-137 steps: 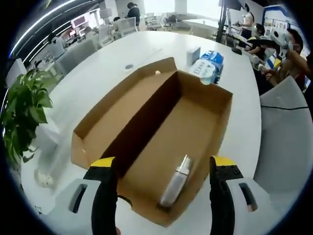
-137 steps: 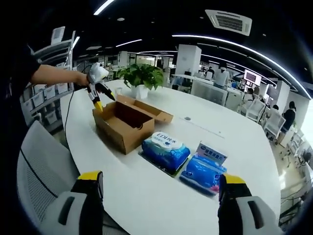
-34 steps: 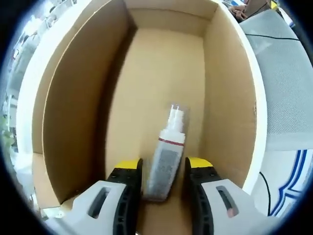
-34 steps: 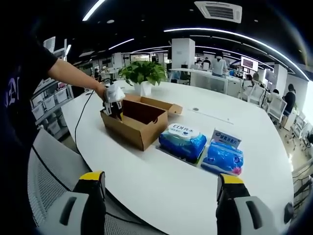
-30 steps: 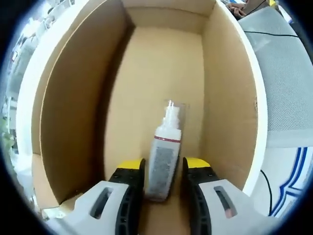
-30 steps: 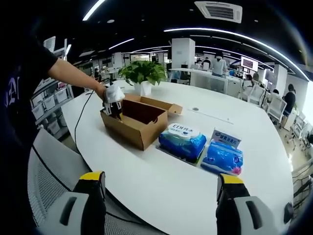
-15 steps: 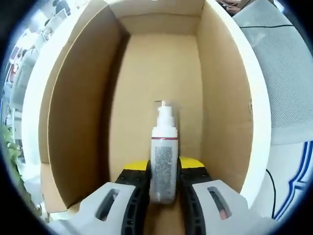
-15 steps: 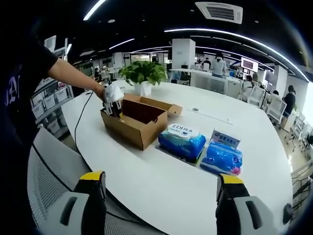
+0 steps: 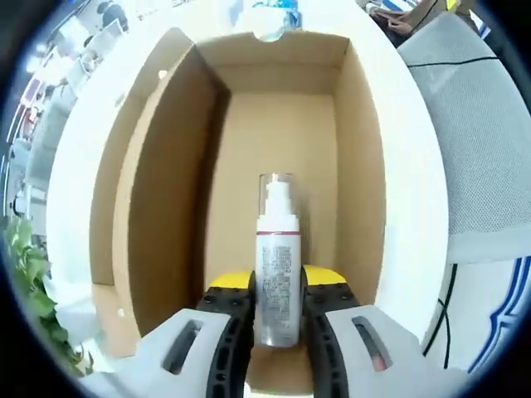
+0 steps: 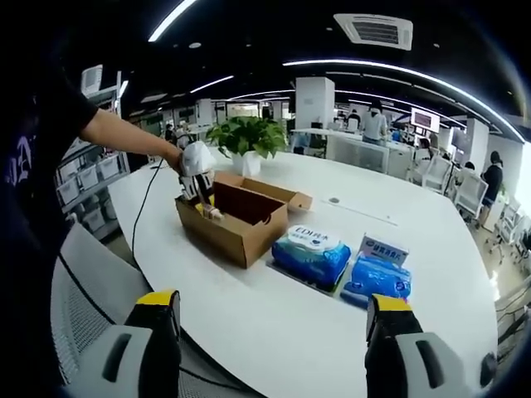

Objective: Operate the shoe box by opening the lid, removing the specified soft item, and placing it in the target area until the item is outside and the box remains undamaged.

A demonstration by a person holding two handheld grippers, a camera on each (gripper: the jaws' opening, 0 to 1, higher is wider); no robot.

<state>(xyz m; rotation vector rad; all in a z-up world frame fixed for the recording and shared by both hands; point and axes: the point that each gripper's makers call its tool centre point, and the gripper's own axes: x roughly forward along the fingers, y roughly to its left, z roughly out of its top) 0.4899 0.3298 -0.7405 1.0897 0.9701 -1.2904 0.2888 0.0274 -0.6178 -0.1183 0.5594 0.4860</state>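
An open brown cardboard shoe box (image 9: 357, 166) lies below me in the left gripper view, its lid flap folded out to the left. My left gripper (image 9: 278, 286) is shut on a white spray bottle (image 9: 278, 249) with a red band and clear cap, held above the box floor. In the right gripper view the same box (image 10: 241, 224) sits on a white table, with the left gripper (image 10: 206, 203) over its near-left end in a person's hand. My right gripper (image 10: 272, 332) stands open, well back from the box, with nothing between its jaws.
Two blue packs of wet wipes (image 10: 311, 253) (image 10: 377, 278) lie on the white table (image 10: 274, 323) to the right of the box. A potted plant (image 10: 245, 137) stands behind it. A grey mesh chair (image 10: 83, 307) is at the near left edge.
The left jaws have closed onto the bottle, which has swung straight between them. The gripper has risen with it, so more of the box rim shows. The right gripper has barely moved.
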